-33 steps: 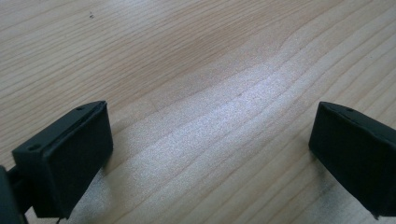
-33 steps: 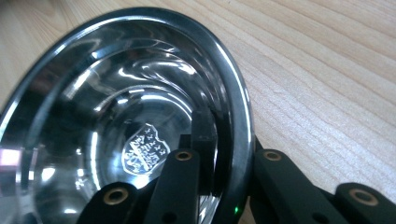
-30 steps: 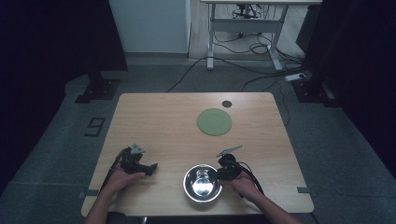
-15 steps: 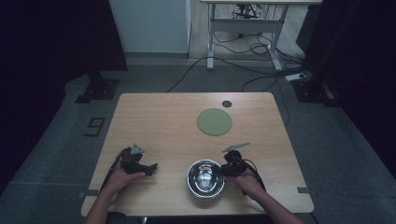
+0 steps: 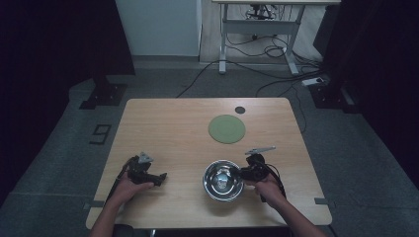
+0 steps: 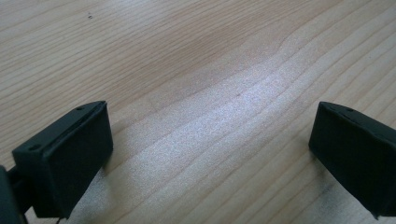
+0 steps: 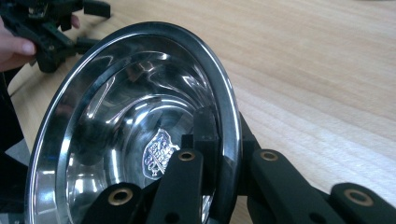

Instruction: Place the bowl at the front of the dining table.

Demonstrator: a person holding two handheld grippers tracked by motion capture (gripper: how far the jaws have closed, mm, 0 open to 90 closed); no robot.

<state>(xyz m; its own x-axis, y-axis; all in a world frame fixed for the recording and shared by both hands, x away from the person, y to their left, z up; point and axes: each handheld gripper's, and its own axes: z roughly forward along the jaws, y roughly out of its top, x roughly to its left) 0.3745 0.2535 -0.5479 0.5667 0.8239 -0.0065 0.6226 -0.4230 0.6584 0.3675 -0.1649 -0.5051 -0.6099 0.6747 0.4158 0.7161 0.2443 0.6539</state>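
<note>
A shiny steel bowl is near the table's front edge, right of centre. My right gripper is shut on its right rim. In the right gripper view the bowl stands tilted, with one finger inside the rim and the other outside it; the right gripper pinches the rim between them. My left gripper rests on the table at the front left, and the left gripper stands open over bare wood with nothing between its fingers.
A flat green disc lies on the wooden table behind the bowl, with a small dark round spot near the far edge. The other gripper and a hand are beyond the bowl.
My right gripper has carried the bowl a little to the right and away from the front edge, lifting it. The left gripper has stayed put.
</note>
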